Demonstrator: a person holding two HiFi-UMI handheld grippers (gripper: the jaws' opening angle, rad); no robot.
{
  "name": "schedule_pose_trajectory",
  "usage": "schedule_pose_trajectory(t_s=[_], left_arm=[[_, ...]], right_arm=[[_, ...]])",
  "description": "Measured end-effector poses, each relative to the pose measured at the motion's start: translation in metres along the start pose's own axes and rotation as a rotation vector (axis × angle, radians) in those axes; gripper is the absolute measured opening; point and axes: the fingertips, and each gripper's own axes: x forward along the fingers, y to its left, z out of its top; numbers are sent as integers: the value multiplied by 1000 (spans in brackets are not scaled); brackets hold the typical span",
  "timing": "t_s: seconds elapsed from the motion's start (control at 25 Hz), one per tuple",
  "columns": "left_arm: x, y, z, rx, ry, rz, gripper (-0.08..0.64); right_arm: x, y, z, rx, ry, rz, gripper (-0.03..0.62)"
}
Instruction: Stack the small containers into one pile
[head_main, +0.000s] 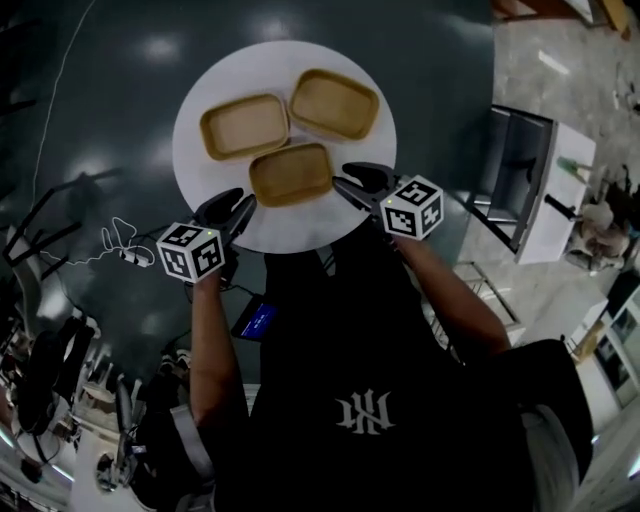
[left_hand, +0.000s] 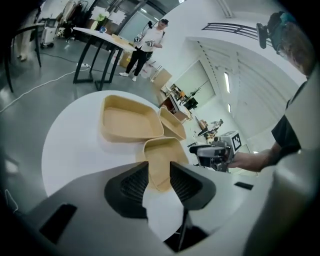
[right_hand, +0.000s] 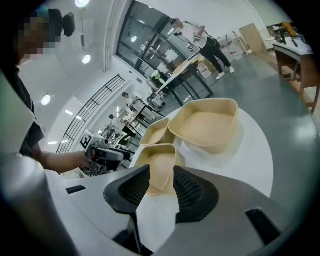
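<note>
While held low at the near edge of the round table (head_main: 300, 228), found left gripper (left_hand: 159, 172) and right gripper (right_hand: 161, 177) both spread wide, gripping nothing. Aimed at the near container (head_main: 290, 173) from left and right, likely to lift it first. Noted far left container (head_main: 244, 126) and far right container (head_main: 335, 103) crowded against it, unstacked. Risk of nudging these. No other obstruction seen; white cabinet (head_main: 540, 180) well right.

A shallow tan rectangular tray (head_main: 290, 173) lies on the round white table (head_main: 200, 110) between the left gripper (head_main: 238, 205) and the right gripper (head_main: 352, 180); a second tray (head_main: 244, 126) and a third tray (head_main: 335, 103) sit beyond.
</note>
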Motion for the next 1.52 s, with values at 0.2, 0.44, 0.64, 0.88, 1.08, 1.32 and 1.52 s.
schedule_pose_trajectory(t_s=[0.2,0.44,0.64,0.88,1.08,1.32,1.52], left_arm=[[20,9,-13,-36,42,-16,123],[36,19,-24,-83,73,-43,123],[41,15,-27,-109,66,-57,114],[43,9,-31,-109,71,-79,84],[41,3,-33,-105,77,-88,83],[33,-9,-28,-94,61,-97,83],[20,-20,-17,-62,38,-96,83]], right_arm=[[8,-12,-16,44,24,-29,153],[21,-20,-21,75,28,-38,152],[24,-18,-24,74,41,-41,152],[24,-16,-29,61,50,-39,129],[19,-15,-30,64,52,-45,117],[11,-8,-26,52,38,-47,117],[3,4,-15,28,25,-43,115]])
